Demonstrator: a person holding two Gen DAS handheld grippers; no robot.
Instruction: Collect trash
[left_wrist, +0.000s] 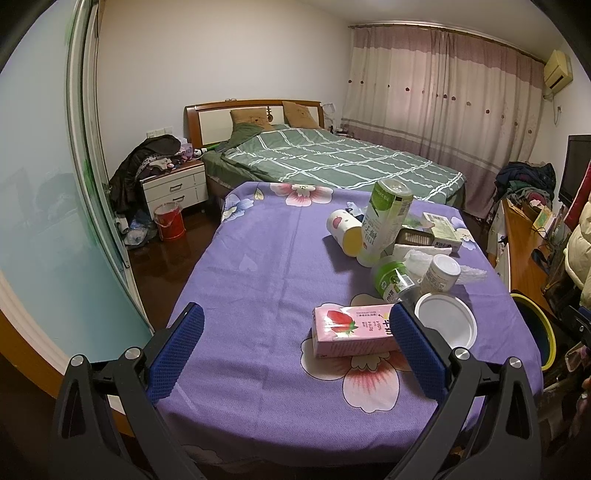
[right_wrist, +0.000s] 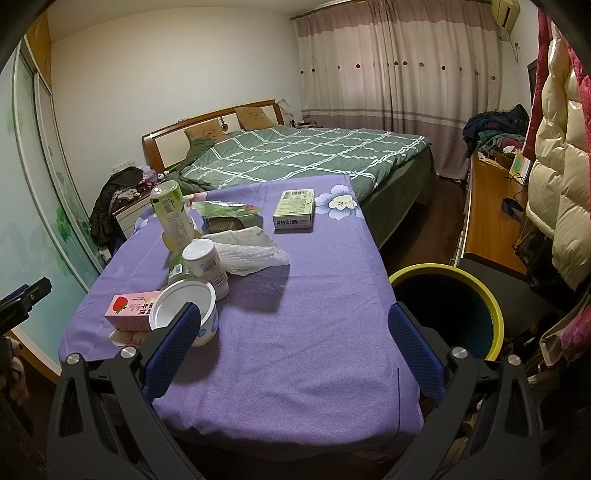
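Note:
Trash lies on a table with a purple flowered cloth (left_wrist: 258, 266). A pink strawberry milk carton (left_wrist: 354, 330) lies nearest, also in the right wrist view (right_wrist: 131, 310). Beside it are a white cup (right_wrist: 190, 312), a small white jar (right_wrist: 207, 264), a tall green can (right_wrist: 171, 216), crumpled paper (right_wrist: 251, 251) and a green box (right_wrist: 295, 210). A yellow-rimmed bin (right_wrist: 448, 314) stands at the table's right side. My left gripper (left_wrist: 295, 347) is open, its right finger beside the carton. My right gripper (right_wrist: 295, 349) is open and empty over the cloth.
A bed with a green checked cover (left_wrist: 332, 162) stands behind the table. A nightstand (left_wrist: 175, 188) and a red bucket (left_wrist: 169, 221) are at the left, by a sliding glass door (left_wrist: 55, 221). A wooden desk (right_wrist: 491, 221) with clothes runs along the right.

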